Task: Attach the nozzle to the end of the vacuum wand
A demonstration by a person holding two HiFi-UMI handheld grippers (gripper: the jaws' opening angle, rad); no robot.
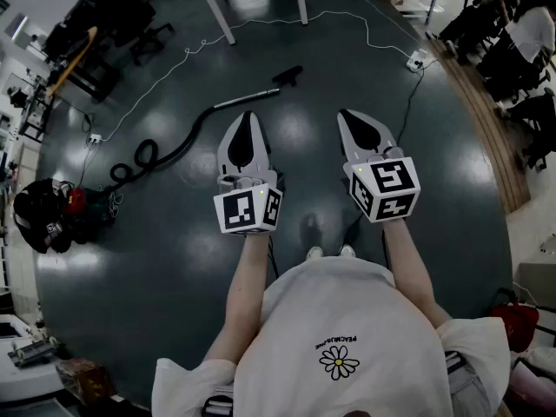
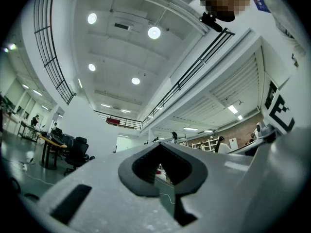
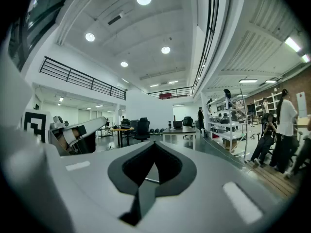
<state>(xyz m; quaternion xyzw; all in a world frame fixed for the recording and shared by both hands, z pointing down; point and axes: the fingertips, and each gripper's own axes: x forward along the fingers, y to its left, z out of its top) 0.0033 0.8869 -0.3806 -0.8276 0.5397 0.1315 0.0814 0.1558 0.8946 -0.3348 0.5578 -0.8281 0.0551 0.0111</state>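
You are at the very start: nothing has been picked up yet. Your left gripper and right gripper are held out side by side in front of you. Both have their jaws brought fully together on nothing, as each gripper view shows only the room through the notch between its pads.

The vacuum wand lies on the dark floor well ahead of you, a silver tube angled up to the right. Its black hose curls away to the left towards the vacuum body at the edge of the room. The black nozzle lies right at the wand's far end. From the head view it is too small to tell whether it touches the tube or sits just beside it, and nothing shows it seated.

My reading is that the step in hand is the approach. You will likely need to step forward and lower both grippers to the floor, then spread the jaws. Take the wand near its free end with one gripper and the nozzle with the other. After that the two need lining up along one axis before you push them together. Watch the thin white cable running across the floor behind the wand, since it could catch as you reach
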